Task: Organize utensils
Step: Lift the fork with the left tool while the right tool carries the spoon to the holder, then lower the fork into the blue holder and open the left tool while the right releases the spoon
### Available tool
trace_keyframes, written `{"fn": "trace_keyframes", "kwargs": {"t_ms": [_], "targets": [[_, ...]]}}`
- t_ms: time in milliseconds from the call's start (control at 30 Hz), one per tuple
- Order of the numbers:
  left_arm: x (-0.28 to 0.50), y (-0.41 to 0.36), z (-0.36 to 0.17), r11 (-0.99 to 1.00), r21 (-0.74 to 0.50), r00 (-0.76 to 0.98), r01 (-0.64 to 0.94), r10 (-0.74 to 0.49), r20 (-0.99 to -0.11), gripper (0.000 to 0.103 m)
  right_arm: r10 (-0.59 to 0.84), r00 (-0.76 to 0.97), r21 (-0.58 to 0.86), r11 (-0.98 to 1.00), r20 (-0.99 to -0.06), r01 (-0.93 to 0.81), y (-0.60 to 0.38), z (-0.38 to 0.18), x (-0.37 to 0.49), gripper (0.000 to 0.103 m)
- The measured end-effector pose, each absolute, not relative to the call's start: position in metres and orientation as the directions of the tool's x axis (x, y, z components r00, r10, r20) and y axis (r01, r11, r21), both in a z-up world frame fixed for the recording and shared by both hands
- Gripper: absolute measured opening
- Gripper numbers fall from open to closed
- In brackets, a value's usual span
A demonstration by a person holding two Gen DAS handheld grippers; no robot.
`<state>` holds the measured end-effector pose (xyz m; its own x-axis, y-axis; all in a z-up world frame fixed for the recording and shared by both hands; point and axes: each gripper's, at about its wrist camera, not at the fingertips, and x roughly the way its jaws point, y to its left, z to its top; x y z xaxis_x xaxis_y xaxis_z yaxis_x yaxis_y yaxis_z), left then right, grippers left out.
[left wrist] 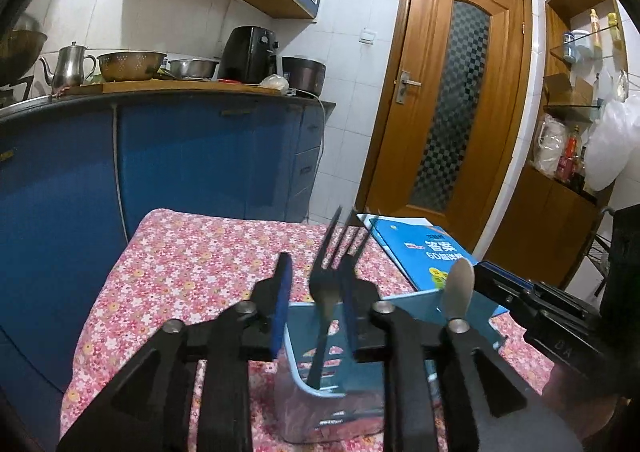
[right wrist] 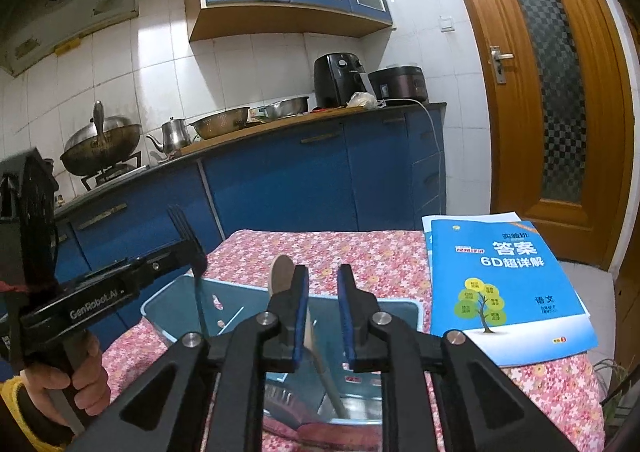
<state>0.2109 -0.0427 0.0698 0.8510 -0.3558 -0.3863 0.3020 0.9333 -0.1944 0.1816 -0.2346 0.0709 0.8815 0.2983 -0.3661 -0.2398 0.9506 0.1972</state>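
Observation:
A clear utensil holder with a light blue rim [left wrist: 298, 366] stands on the floral table; it also shows in the right wrist view [right wrist: 160, 302]. A dark fork [left wrist: 326, 284] stands in it, tines up, between the open fingers of my left gripper [left wrist: 316, 304] and leaning against the right one. A spoon [right wrist: 282, 276] stands in the holder too, bowl up, next to the left finger of my open right gripper [right wrist: 323, 316]. The spoon shows in the left wrist view [left wrist: 459, 290], the fork in the right wrist view [right wrist: 188, 242].
A blue workbook [right wrist: 506, 288] lies on the pink floral tablecloth [left wrist: 192, 252] at the right. Blue kitchen cabinets [right wrist: 304, 171] with pots and appliances stand behind the table. A wooden door [left wrist: 448, 107] is at the far right.

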Motion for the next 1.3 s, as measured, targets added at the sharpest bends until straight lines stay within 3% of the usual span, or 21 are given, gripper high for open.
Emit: {"fn": "trace_keyframes", "kwargs": {"t_ms": [667,1300], "targets": [[0.157,-0.034,0.083,0.929,-0.178,0.804,0.325,-0.371,-0.465,0.031,0.309,0.856,0.247,0.943,-0.414,-0.221,-0.248,0.089,0.124,0.028],[0.103,-0.028,0.058,0.937,-0.156,0.709,0.313,-0.34,-0.618,0.031,0.326,0.729,0.286,0.94,-0.602,-0.185,-0.244,0.059,0.079,0.032]]}}
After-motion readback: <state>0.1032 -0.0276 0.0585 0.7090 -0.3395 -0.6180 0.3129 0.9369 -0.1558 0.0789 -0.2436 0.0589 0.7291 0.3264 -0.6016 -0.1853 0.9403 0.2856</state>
